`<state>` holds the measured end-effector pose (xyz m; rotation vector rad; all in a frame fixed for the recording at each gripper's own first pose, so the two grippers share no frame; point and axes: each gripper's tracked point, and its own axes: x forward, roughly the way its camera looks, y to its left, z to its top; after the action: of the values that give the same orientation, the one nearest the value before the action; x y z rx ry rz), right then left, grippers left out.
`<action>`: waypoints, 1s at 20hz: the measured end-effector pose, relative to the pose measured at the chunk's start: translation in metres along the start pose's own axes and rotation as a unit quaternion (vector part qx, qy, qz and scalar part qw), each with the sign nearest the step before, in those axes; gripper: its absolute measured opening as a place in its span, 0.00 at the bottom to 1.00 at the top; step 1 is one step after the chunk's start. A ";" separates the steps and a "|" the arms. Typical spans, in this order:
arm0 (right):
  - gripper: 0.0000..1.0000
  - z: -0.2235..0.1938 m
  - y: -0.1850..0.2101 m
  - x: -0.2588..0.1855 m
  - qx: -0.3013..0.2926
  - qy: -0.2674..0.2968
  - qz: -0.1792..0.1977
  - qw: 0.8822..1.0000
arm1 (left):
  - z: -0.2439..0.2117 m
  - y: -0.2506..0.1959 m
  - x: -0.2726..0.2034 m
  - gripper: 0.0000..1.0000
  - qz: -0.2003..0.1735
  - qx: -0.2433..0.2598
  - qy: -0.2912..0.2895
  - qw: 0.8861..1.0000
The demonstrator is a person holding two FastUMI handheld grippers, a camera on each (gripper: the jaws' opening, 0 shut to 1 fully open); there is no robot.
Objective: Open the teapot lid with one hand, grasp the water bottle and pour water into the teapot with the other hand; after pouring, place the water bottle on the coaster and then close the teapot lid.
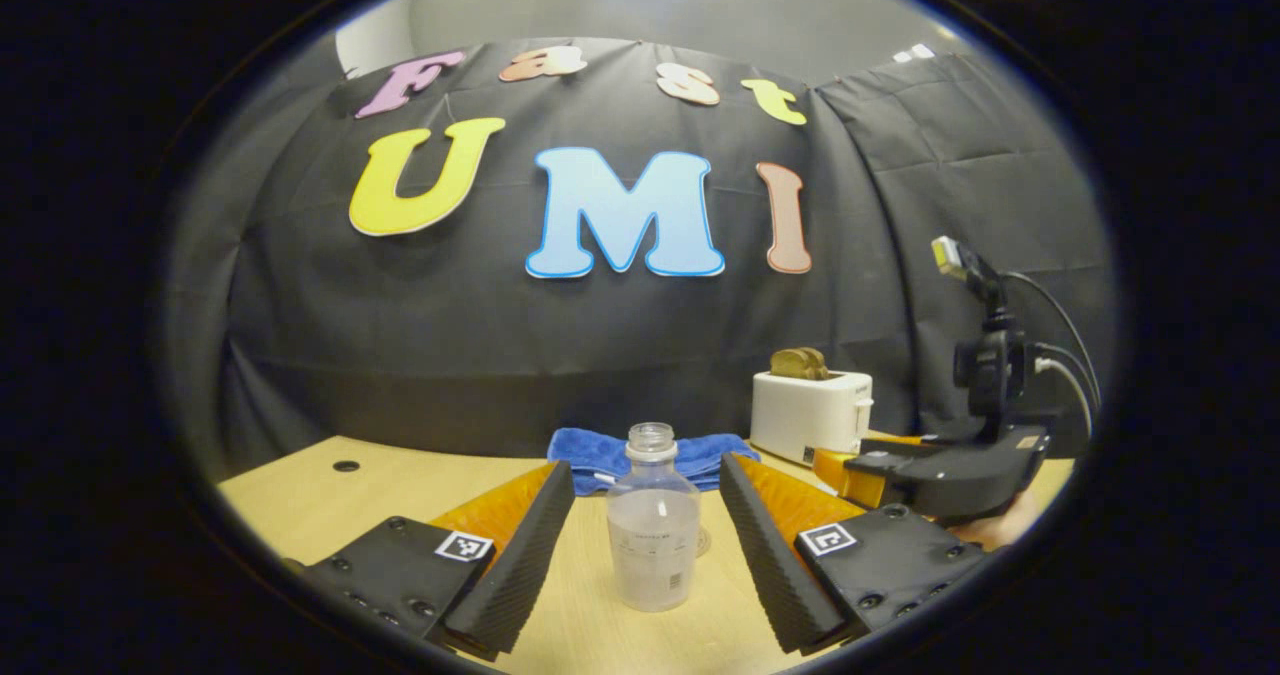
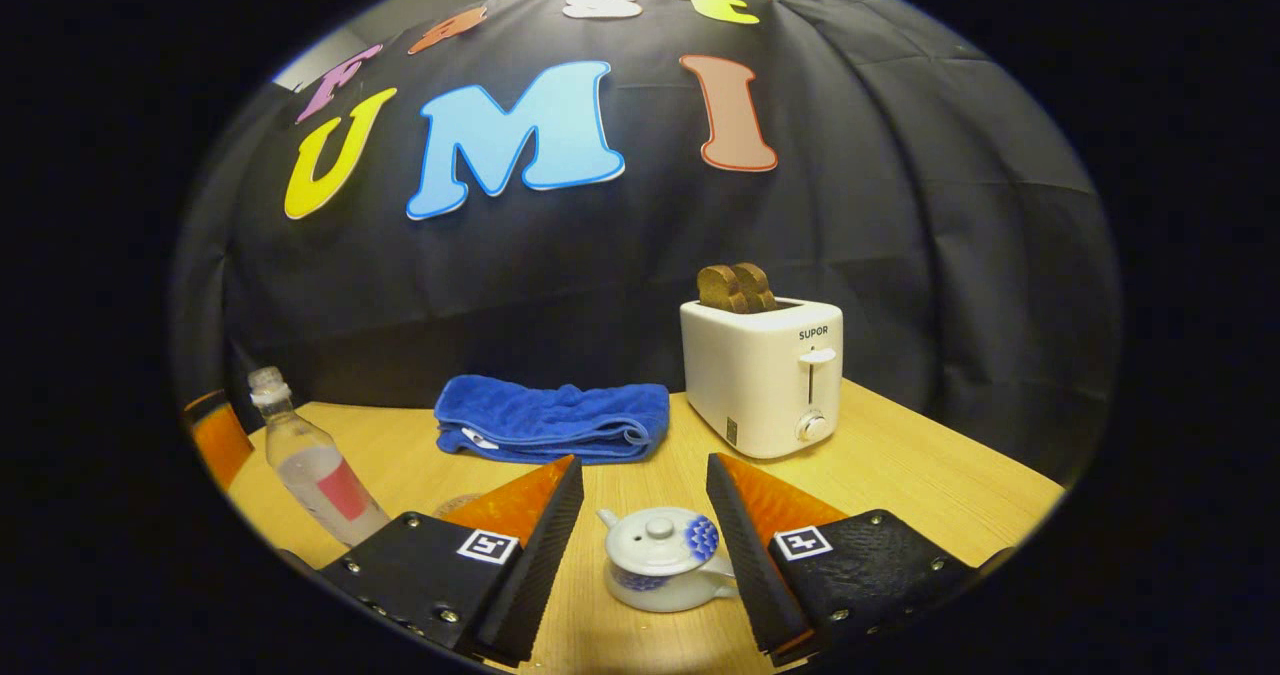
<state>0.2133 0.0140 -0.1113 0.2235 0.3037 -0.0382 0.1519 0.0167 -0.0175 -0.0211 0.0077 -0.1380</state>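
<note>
In the left gripper view the left gripper point(image 1: 648, 515) is seen with fingers spread apart, and the uncapped water bottle point(image 1: 652, 530) is framed upright between them on the wooden table point(image 1: 300, 495), touched by neither finger. In the right gripper view the right gripper point(image 2: 645, 520) is likewise held spread, the teapot point(image 2: 660, 559) seated between its fingers with its lid point(image 2: 657, 538) on. A blue towel point(image 2: 553, 419) and a white toaster point(image 2: 765, 375) are noted farther ahead, the toaster to the right of the towel.
</note>
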 end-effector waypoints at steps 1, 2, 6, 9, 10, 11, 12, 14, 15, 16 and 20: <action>0.78 -0.005 -0.001 0.001 -0.004 0.004 0.000 1.000 | -0.003 -0.001 -0.001 0.99 -0.002 -0.004 0.003 1.000; 0.78 -0.007 -0.001 0.004 -0.005 0.007 0.000 1.000 | -0.005 0.001 -0.001 0.99 0.000 -0.005 0.006 1.000; 0.59 -0.018 -0.008 0.009 0.002 0.021 -0.007 1.000 | -0.013 0.007 -0.003 0.99 0.002 -0.015 0.013 1.000; 0.54 -0.018 -0.008 0.009 -0.001 0.020 -0.008 1.000 | -0.018 0.009 -0.001 0.99 0.003 -0.011 0.020 1.000; 0.54 -0.018 -0.007 0.009 -0.006 0.019 -0.006 1.000 | -0.020 0.008 0.000 0.99 0.001 -0.011 0.024 1.000; 0.54 -0.018 -0.006 0.008 -0.011 0.015 0.001 1.000 | -0.023 0.006 0.001 0.99 0.000 -0.012 0.026 1.000; 0.52 -0.015 -0.007 0.007 -0.012 0.014 -0.008 1.000 | -0.024 0.006 0.001 0.99 0.000 -0.011 0.028 1.000; 0.29 -0.017 -0.009 0.007 -0.016 0.016 -0.010 1.000 | -0.024 0.006 0.000 0.99 -0.001 -0.008 0.030 1.000; 0.29 -0.017 -0.008 0.007 -0.020 0.015 -0.010 1.000 | -0.024 0.006 -0.001 0.99 -0.001 -0.007 0.029 1.000; 0.29 -0.015 -0.008 0.007 -0.024 0.013 -0.011 1.000 | -0.023 0.005 0.000 0.99 -0.002 -0.007 0.028 1.000; 0.29 -0.015 -0.007 0.006 -0.063 0.010 -0.012 0.998 | -0.027 0.004 -0.001 0.99 -0.002 -0.004 0.034 0.999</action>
<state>0.2144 0.0106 -0.1285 0.0962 0.3276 -0.0405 0.1516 0.0204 -0.0448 -0.0253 0.0753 -0.1432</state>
